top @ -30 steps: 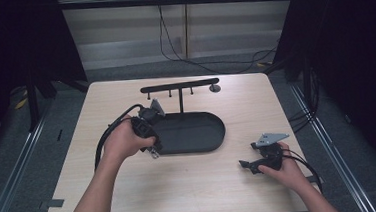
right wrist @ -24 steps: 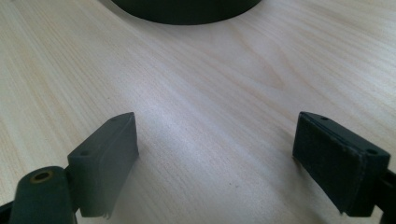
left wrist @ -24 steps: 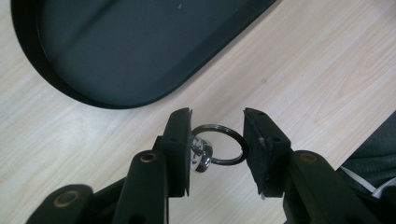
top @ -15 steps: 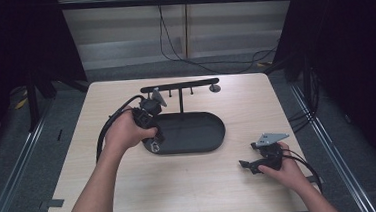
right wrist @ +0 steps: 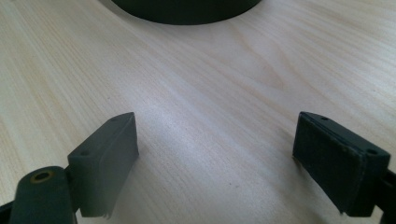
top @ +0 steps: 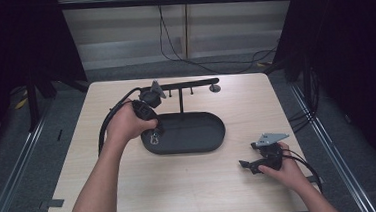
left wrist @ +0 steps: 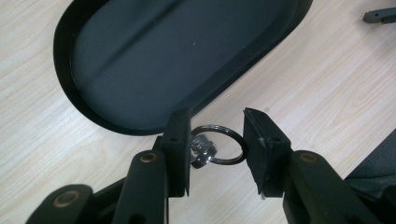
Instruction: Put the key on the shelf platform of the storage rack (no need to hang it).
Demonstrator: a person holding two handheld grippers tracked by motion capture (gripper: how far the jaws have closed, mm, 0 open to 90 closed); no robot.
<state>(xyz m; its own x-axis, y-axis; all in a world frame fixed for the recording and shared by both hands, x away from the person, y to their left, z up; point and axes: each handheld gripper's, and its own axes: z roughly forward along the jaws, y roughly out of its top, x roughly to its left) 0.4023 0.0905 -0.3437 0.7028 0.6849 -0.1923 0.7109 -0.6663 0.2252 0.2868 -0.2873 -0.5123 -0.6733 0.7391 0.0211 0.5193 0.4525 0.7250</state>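
Note:
In the left gripper view a dark metal key ring (left wrist: 219,145) with a small silver fitting spans the gap between the two pads, and my left gripper (left wrist: 217,149) is shut on it just above the table beside the black oval tray (left wrist: 140,56). From above, the left gripper (top: 154,135) points down at the left rim of the tray (top: 213,134), with the small shiny piece hanging from it. My right gripper (top: 248,165) rests near the table's front right, jaws wide open with only bare wood between them (right wrist: 215,158).
A black T-shaped rack (top: 179,86) with short pegs under its bar rises from the tray's far side. The tray's inside is bare. Cables trail from both grippers. The tray's rim (right wrist: 187,14) lies ahead of the right gripper.
My left hand has risen a little and shifted away from me toward the rack, with the ring still held. The right hand has not moved.

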